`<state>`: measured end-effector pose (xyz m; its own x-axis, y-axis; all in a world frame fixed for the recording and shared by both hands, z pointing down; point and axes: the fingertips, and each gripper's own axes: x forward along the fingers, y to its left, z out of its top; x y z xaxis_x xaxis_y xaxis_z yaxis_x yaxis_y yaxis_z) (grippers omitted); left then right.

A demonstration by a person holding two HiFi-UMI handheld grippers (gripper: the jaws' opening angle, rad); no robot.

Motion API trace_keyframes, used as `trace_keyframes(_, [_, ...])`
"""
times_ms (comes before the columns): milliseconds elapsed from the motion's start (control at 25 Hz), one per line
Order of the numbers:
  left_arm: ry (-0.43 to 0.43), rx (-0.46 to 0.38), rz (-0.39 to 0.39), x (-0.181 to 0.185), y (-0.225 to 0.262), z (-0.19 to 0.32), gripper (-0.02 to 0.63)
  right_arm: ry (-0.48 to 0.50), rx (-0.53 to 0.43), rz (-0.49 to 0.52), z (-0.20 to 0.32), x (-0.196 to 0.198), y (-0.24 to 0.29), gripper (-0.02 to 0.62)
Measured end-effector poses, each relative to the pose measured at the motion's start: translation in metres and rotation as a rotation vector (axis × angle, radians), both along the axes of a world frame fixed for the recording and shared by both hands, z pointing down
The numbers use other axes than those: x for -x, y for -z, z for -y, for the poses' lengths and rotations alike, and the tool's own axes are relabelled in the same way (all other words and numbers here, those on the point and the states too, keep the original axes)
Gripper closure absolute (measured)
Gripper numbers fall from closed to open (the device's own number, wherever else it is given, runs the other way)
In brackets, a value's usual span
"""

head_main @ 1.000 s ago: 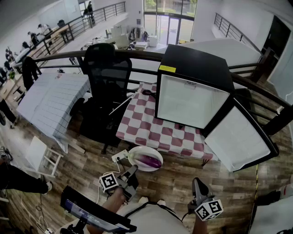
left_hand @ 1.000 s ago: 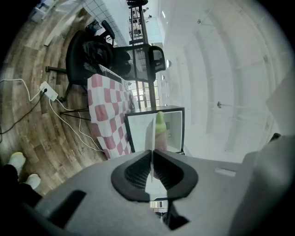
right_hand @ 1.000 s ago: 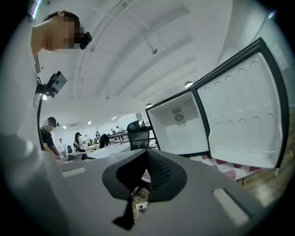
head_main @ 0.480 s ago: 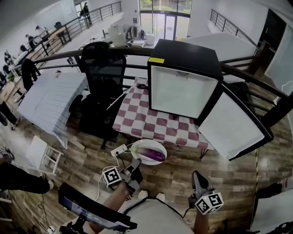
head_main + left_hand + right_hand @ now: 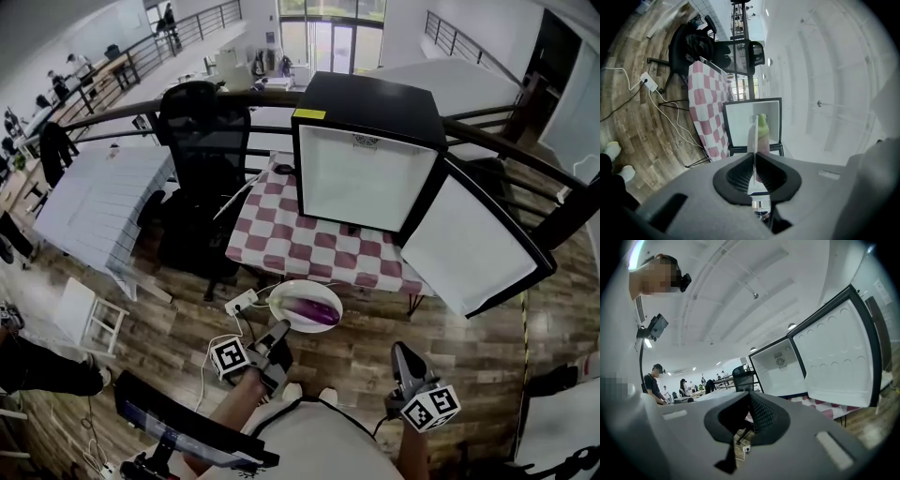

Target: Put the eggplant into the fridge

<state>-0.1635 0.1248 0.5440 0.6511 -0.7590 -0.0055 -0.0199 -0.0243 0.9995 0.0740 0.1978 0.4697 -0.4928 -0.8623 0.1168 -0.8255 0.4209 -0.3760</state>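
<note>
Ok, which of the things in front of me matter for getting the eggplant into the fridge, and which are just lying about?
Job: eggplant; the white plate under it; left tongs, shut on that plate; open fridge; checkered table it stands on.
Lying about: black office chair; power strip on the floor; grid-cloth table; right tongs, shut, empty.

The plate moved nearer the fridge

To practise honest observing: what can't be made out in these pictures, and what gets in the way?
1. Fridge interior, head view: washed out white, shelves unreadable.
2. Eggplant, left gripper view: lower end hidden behind the left hand-held gripper.
3. Plate, same view: edge-on, its face unseen.
</note>
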Motion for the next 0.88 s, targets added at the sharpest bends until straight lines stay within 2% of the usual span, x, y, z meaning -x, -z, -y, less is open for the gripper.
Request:
trace_keyframes(440, [-0.016, -0.009, 0.008, 0.005, 0.001, 0.001, 0.581, -0.027, 0.021, -0.004, -0.004, 0.004, -0.009, 0.589])
trace_keyframes(600, [-0.021, -0.012, 0.014, 0.011, 0.001, 0.002, 0.581, -0.016, 0.015, -0.045, -0.005, 0.015, -0.009, 0.589])
trace_keyframes(880, [-0.032, -0.016, 0.014, 0.025, -0.003, 0.001, 0.580, -0.014, 0.012, -0.030, -0.006, 0.035, -0.006, 0.589])
